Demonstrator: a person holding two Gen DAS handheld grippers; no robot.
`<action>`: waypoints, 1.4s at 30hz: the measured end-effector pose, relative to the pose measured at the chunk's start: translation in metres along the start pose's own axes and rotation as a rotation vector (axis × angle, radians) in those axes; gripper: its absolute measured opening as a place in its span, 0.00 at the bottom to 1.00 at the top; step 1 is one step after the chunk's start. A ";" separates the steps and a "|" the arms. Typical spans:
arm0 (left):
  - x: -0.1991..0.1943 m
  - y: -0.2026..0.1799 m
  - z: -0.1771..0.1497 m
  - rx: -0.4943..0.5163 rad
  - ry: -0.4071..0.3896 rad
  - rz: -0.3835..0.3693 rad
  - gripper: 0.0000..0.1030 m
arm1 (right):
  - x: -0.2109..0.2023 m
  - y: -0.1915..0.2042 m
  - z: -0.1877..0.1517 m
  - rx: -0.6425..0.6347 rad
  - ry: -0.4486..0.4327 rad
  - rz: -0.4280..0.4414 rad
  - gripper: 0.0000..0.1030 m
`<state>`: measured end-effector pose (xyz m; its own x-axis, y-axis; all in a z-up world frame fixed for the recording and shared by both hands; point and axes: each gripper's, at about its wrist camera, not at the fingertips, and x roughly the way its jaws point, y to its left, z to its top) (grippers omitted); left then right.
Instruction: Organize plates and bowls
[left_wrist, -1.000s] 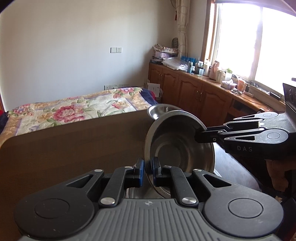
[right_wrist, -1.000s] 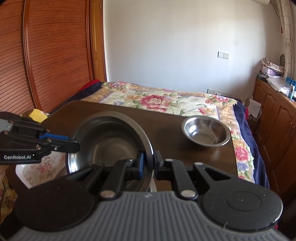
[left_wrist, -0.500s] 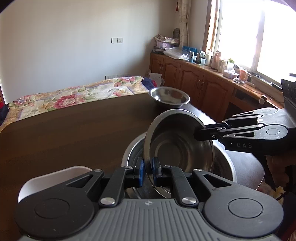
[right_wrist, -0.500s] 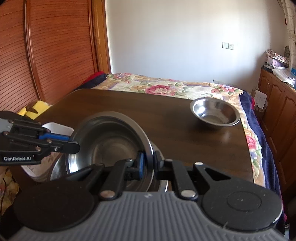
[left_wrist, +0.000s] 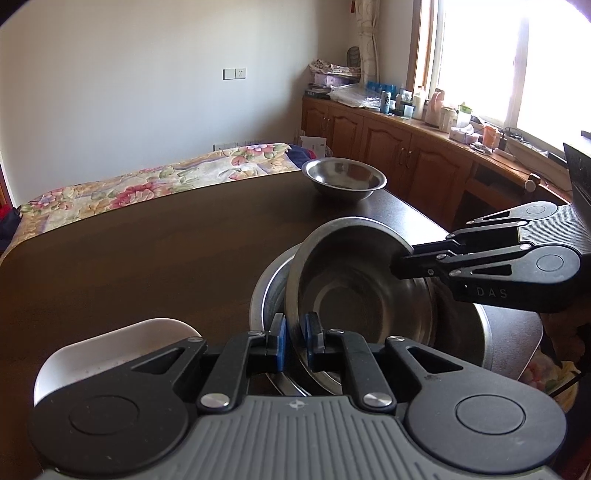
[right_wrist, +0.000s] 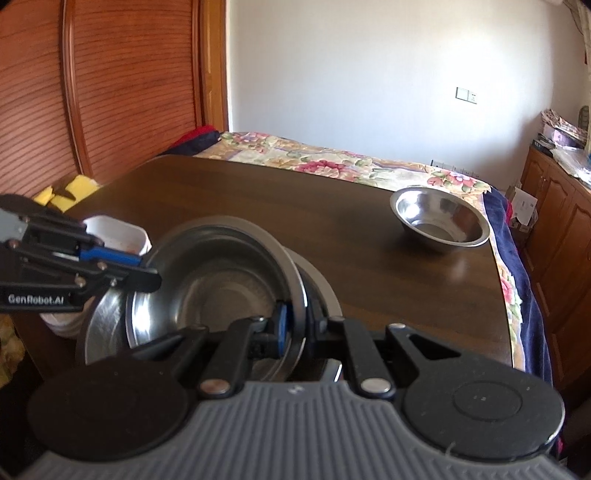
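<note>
Both grippers pinching one steel bowl: left gripper fingers clamped on near rim, right gripper on opposite rim. Bowl tilted, directly over bigger bowl on counter, so just lower straight down to nest, probably.

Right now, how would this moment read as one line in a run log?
left fingers: shut on tilted steel bowl | right fingers: shut on same rim | under it: larger steel basin | small steel bowl: far corner
</note>
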<state>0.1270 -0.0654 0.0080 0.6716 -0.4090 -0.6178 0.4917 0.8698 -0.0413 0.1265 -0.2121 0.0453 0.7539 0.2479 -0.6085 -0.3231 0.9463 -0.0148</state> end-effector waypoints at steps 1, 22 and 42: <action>0.001 0.000 0.000 0.001 -0.001 0.001 0.11 | 0.000 0.001 0.000 -0.008 0.001 -0.002 0.13; 0.005 0.002 -0.002 0.006 -0.018 0.022 0.12 | 0.009 0.014 0.011 -0.213 0.102 0.003 0.17; -0.007 0.008 -0.003 -0.033 -0.074 0.033 0.13 | 0.012 0.018 0.016 -0.281 0.160 -0.001 0.18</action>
<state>0.1241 -0.0548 0.0093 0.7268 -0.3981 -0.5597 0.4506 0.8914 -0.0487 0.1386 -0.1888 0.0502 0.6618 0.1904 -0.7251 -0.4846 0.8466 -0.2199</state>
